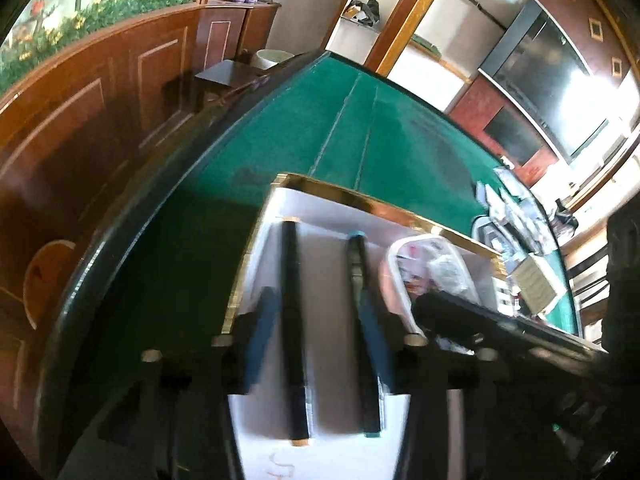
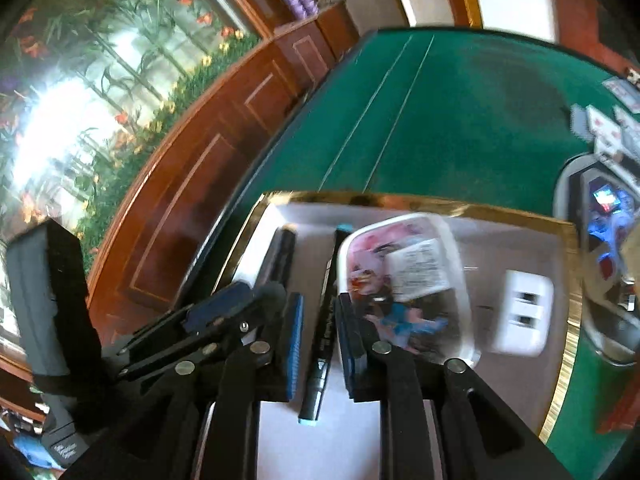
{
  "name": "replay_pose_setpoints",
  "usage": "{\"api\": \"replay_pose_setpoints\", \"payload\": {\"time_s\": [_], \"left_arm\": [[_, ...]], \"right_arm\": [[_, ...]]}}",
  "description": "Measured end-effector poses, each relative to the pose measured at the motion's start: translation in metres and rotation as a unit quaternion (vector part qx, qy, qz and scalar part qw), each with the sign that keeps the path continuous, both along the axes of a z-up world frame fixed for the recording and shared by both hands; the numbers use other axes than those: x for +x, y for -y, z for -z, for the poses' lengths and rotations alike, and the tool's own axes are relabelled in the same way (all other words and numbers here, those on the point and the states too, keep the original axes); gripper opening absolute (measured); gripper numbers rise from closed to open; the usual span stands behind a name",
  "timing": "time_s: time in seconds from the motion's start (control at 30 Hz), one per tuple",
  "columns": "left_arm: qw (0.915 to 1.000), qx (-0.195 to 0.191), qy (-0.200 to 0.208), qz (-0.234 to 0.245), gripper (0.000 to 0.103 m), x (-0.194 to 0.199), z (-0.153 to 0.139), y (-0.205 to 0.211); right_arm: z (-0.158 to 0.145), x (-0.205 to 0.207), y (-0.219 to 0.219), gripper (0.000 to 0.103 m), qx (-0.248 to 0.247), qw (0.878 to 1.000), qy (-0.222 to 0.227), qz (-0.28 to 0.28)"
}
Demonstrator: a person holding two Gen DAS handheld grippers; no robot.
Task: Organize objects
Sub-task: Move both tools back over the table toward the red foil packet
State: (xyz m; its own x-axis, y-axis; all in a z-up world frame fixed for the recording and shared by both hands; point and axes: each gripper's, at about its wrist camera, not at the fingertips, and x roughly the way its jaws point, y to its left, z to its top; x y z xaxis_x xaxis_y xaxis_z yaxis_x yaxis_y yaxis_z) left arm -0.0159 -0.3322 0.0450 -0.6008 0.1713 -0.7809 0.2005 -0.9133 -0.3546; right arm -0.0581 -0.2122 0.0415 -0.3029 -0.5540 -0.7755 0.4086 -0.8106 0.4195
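A white tray with a gold rim [image 1: 384, 204] [image 2: 440, 200] lies on the green felt table [image 1: 280, 128]. Two markers lie side by side in it: a black one with gold ends [image 1: 292, 320] [image 2: 282, 252] and a dark one with teal ends [image 1: 362, 320] [image 2: 324, 320]. My left gripper [image 1: 316, 332] is open low over the tray, its fingers astride both markers. My right gripper [image 2: 318, 344] is open, its fingers either side of the teal-ended marker. A white dish of small packets [image 2: 404, 284] [image 1: 432, 268] and a white socket-like block [image 2: 520, 312] also sit in the tray.
Playing cards [image 2: 608, 128] and a dark round tray [image 2: 600, 240] lie at the right of the table. Wooden panelling [image 1: 100, 120] runs along the left. The left gripper's body [image 2: 52, 300] stands close beside my right one.
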Motion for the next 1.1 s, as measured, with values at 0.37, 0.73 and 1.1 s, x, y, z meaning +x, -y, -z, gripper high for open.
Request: {"api": "replay_pose_setpoints", "payload": {"time_s": [0.37, 0.73, 1.1], "left_arm": [[0.9955, 0.016, -0.091, -0.018, 0.08, 0.073, -0.06, -0.031], [0.9849, 0.03, -0.142, 0.094, 0.096, 0.109, -0.092, -0.158], [0.9865, 0.046, -0.119, 0.102, 0.096, 0.135, -0.061, -0.203]], "right_arm": [[-0.071, 0.058, -0.114, 0.094, 0.036, 0.982, -0.173, 0.069], [-0.076, 0.065, -0.297, 0.099, 0.029, 0.945, -0.201, 0.255], [-0.035, -0.013, -0.277, 0.099, 0.01, 0.99, -0.067, 0.126]]}}
